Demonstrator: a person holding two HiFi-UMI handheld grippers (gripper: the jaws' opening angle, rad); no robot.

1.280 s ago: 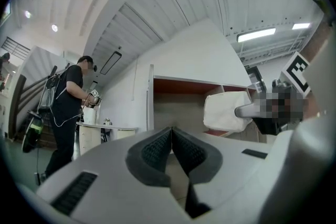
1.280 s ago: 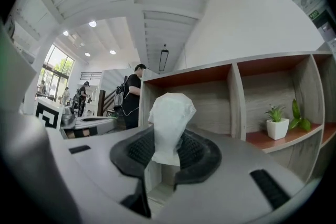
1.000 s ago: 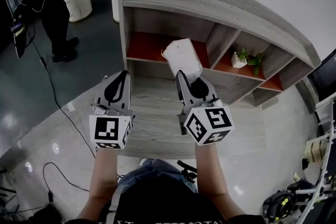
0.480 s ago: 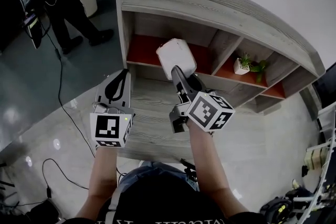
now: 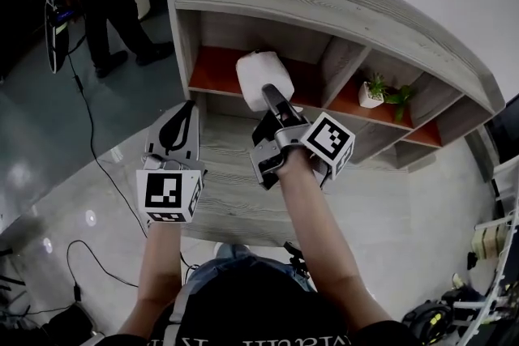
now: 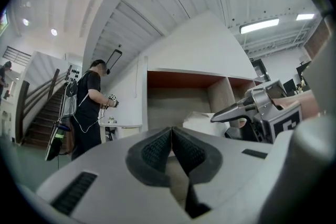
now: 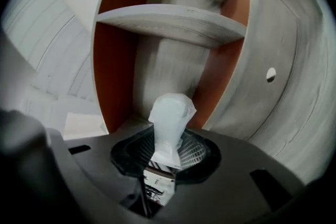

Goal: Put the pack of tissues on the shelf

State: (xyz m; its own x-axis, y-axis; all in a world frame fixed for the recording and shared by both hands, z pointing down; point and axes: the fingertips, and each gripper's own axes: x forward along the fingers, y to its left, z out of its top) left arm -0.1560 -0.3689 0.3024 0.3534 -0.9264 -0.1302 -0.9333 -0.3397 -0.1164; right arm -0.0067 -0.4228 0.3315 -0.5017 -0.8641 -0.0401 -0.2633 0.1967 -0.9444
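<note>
While the right gripper clamps the tissue pack, shelf bay gapes.

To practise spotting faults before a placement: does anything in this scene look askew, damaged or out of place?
Only the pack of tissues: the right gripper pinches it by one end, so its wrapper is squashed between the jaws. The shelf and its small potted plant look in order, the plant upright.

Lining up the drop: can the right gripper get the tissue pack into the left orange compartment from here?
Probably yes. The right gripper, shut on the pack of tissues, faces the left compartment, whose opening looks bare; the plant sits one compartment over.
</note>
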